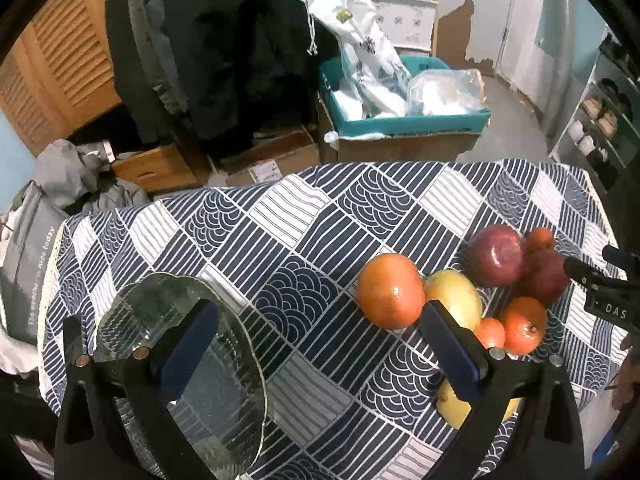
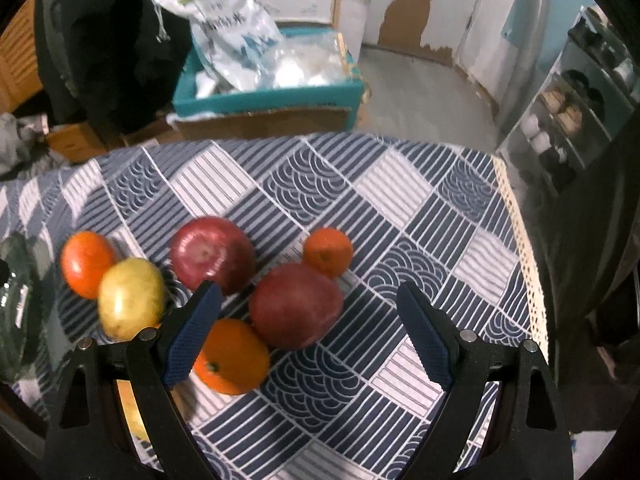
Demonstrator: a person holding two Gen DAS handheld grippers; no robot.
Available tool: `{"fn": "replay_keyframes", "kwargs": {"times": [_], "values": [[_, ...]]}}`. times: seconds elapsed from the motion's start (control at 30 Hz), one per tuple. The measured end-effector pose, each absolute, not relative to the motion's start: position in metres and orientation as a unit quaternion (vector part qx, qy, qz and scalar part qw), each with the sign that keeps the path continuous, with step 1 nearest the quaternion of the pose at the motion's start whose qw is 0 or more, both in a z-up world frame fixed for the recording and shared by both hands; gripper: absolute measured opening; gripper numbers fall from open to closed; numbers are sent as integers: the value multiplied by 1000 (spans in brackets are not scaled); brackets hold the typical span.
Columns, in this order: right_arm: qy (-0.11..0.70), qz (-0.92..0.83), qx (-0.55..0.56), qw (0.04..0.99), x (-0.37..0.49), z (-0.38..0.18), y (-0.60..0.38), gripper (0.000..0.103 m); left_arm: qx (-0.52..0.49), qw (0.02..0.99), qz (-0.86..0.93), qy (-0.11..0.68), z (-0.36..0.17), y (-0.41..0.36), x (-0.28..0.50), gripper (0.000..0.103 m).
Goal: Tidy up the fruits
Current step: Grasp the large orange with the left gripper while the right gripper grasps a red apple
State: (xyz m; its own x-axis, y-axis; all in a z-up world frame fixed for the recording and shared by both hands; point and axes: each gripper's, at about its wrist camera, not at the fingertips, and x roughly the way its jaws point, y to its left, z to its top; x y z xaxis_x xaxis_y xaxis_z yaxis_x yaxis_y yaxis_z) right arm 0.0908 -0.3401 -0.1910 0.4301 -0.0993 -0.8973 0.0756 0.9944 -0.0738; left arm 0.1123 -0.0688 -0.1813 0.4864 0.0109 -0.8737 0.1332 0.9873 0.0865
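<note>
Left gripper: I am holding it low over the worktop, its blue-padded fingers standing wide with nothing between them. I am keeping it between the dish and the fruit, probably so it can serve either side.

Right gripper: I am hovering it over the fruit pile, fingers spread wide and gripping nothing. The dark red oval fruit is sitting in the gap ahead of the pads, so I judge that to be the first pick.

Fruit: all of it is lying loose on the navy-and-white patterned tablecloth, none yet in the dish. The round red apple is sitting behind the oval one, a small orange mandarin at the far side, a large orange citrus fruit nearest me, and a yellow-green rounded fruit touching a big orange-red fruit at the left.

Clear ribbed glass dish: it is standing empty at the left of the worktop, well apart from the pile, partly behind a left finger.

Step in hand: I am lining up the first grasp.

Risk: the fruits are touching, so closing on one may set its neighbours rolling.
</note>
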Motion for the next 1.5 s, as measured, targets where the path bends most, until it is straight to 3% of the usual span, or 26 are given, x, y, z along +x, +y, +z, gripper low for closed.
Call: {"fn": "replay_keyframes", "kwargs": {"times": [0.8,0.93,1.03,1.23,1.4,1.5], "values": [[600,-23,21,800,113,-260,-345,87,39,817,-52,573,-245,-95,158,102],[604,-10,43,796,117,-263,-346,76,38,810,-60,582,-254,-99,163,102],[606,-9,43,794,117,-263,-344,75,36,805,-69,589,-261,-101,164,100],[595,-15,29,803,115,-259,-341,75,8,799,-96,593,-265,-99,166,89],[572,-21,10,820,111,-243,-336,75,-5,796,-131,590,-262,-106,164,61],[562,-20,5,827,110,-235,-334,75,14,800,-125,587,-260,-112,162,60]]}}
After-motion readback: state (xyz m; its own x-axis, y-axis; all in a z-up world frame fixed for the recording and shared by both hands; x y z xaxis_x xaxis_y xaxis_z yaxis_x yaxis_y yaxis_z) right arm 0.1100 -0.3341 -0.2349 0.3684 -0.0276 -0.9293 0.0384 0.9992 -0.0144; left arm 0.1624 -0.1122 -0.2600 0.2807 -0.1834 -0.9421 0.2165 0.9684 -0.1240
